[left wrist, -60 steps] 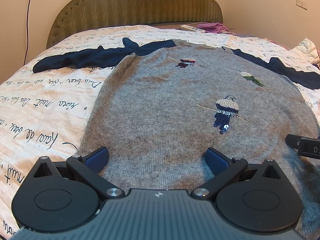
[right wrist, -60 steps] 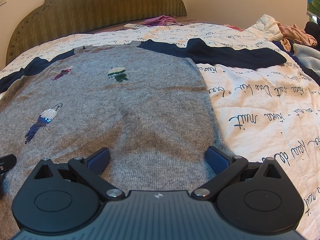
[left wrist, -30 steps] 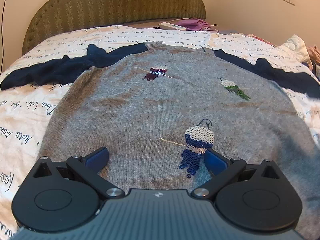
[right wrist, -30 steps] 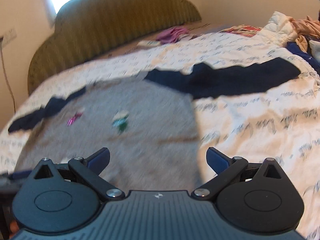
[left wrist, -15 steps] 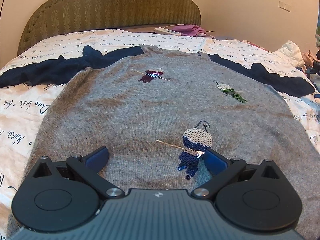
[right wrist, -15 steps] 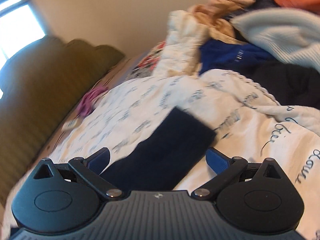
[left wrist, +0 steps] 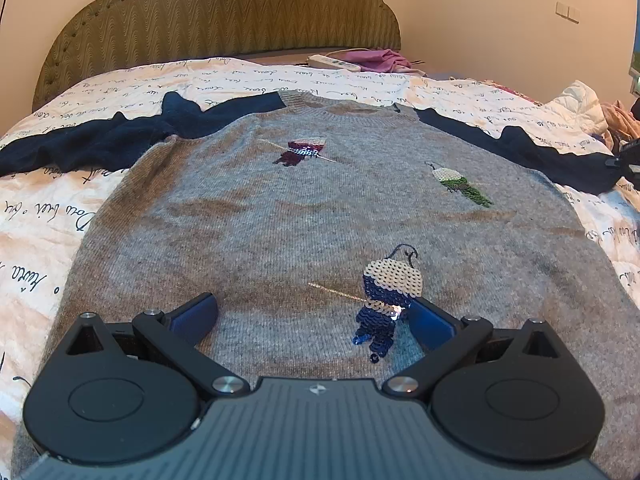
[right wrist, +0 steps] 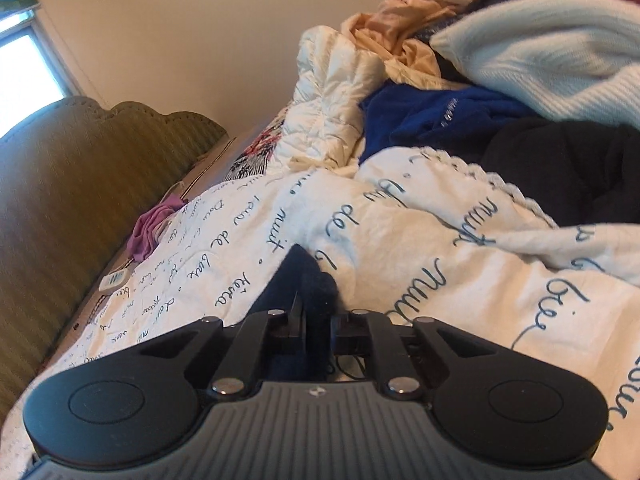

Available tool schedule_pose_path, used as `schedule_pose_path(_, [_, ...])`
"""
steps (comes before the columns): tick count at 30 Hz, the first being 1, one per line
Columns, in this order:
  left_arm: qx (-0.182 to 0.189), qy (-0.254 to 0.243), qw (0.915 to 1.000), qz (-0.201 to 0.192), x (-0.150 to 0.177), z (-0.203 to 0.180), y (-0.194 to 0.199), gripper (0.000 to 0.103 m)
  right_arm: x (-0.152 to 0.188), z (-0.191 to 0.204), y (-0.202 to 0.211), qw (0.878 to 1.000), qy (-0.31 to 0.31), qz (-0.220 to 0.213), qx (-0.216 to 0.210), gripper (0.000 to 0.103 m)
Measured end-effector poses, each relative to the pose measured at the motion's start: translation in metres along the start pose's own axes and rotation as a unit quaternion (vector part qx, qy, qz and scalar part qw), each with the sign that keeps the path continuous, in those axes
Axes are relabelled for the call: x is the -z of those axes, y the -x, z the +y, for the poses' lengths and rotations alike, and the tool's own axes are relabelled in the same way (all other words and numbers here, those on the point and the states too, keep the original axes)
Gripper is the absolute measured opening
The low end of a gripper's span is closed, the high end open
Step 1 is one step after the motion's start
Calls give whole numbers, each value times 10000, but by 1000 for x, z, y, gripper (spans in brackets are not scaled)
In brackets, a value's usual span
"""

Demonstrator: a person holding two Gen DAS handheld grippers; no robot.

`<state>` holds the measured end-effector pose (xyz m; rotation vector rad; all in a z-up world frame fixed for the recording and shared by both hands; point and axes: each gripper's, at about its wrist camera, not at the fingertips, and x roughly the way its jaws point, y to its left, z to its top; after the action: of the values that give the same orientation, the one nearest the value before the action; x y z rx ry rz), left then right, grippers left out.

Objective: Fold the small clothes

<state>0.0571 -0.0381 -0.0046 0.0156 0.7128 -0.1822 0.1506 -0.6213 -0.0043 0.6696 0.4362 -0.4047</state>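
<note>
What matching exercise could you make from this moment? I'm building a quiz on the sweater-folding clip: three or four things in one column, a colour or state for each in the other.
Things:
1. sweater body
2. right sleeve cuff
3. left claw
4. headboard

Colour or state:
A. olive green, upholstered
B. open, above the grey knit
C. grey, spread flat on the quilt
D. navy, pinched in the right claw, whose jaws have just closed

Pairs: 1-C, 2-D, 3-B, 4-A
</note>
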Motion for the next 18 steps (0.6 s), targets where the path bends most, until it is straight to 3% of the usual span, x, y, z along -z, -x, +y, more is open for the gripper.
schedule_pose_path(2, [76,45,10000,-30,-2,3,2,103,3,17,6,9997,188,-61,-143,8])
schedule_pose_path(8, [605,641,9952,-433,-29,21,22,103,37,105,45,9865,935,124,-1338,8])
schedule_pose_path(13, [1371,1441,9784,-568,-74,42,23,103,96,189,74,9545,1301,727,-2583,8])
schedule_pose_path(16, [1573,1816,9689,-591,-88,48,9,103,146,229,79,9303,1575,1314,-3040,8])
schedule_pose_path(18, [1591,1945,9671,-392,-93,46,-7,103,179,247,79,9207,1869,1596,-3030,9])
